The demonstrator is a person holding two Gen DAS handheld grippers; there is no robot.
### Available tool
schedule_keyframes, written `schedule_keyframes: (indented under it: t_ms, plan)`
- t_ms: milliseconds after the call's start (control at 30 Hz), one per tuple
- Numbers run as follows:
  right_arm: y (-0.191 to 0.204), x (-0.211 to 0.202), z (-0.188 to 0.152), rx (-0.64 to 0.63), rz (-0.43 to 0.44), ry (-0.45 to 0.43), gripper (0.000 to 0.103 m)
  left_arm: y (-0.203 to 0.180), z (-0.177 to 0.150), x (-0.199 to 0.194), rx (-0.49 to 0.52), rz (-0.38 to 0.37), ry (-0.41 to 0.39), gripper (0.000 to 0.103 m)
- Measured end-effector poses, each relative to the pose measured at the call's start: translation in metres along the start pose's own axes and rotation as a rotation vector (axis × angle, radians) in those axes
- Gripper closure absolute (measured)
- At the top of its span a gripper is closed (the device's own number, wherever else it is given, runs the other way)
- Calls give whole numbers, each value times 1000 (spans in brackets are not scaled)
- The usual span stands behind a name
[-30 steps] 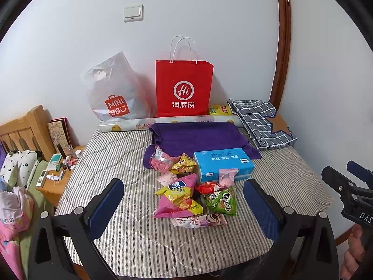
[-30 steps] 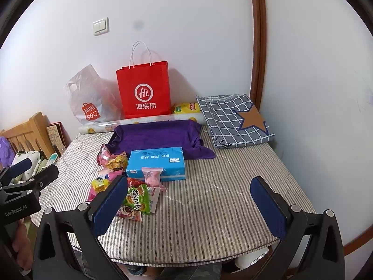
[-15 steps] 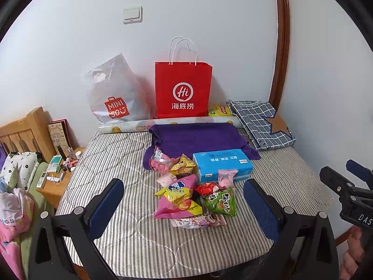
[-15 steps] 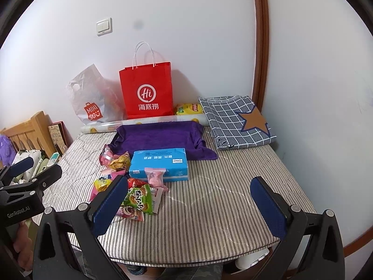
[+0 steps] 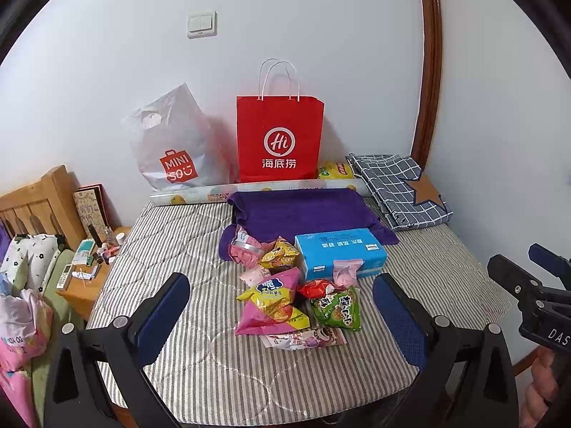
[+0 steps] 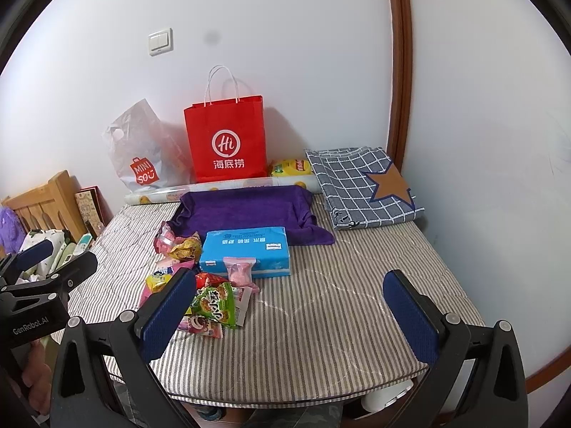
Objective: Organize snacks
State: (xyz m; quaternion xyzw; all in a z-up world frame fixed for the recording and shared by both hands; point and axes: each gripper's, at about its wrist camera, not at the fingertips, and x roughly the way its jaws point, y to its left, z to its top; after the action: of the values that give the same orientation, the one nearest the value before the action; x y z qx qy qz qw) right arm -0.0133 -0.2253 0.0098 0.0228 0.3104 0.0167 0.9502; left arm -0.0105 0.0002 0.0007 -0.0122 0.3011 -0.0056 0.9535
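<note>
- The left gripper point(image 5: 280, 315) hovers above the near edge of the striped mattress point(image 5: 171, 242); its two blue-padded fingers stand wide apart with nothing between them
- The right gripper point(image 6: 289, 312) hangs over the near right part of the mattress; its fingers are likewise spread wide and empty
- The snack pile point(image 5: 285, 292) lies near the middle of the mattress, in front of the left gripper and well apart from it; a pink-and-yellow chip bag point(image 5: 273, 301) sits at its left, a green packet point(image 5: 337, 308) at its right, a small red packet point(image 5: 317, 288) between them
- A blue tissue box point(image 5: 339, 251) lies just behind the pile; a small pink packet point(image 5: 346, 271) leans against its front
- A purple towel point(image 5: 303, 210) is spread behind the box; a red paper bag point(image 5: 280, 139) and a white plastic bag point(image 5: 171, 149) stand upright against the wall
- A folded checked cloth with a star point(image 5: 399, 189) lies at the far right corner
</note>
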Motion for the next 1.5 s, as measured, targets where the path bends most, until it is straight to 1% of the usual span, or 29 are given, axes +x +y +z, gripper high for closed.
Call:
schedule_keyframes:
  t_ms: [167, 1100, 1333, 1500]
  plan:
    - [1, 0, 0, -1, 1, 1, 0, 0, 5, -2, 2, -2, -4, 0]
    - [11, 0, -3, -14, 7, 0, 0, -3, 3, -3, 6, -3, -10, 0]
    - [15, 4, -3, -25, 10, 6, 0, 0, 3, 3, -1, -2, 5, 0]
    - [20, 12, -5, -48, -15, 13, 0, 11, -5, 13, -12, 3, 24, 0]
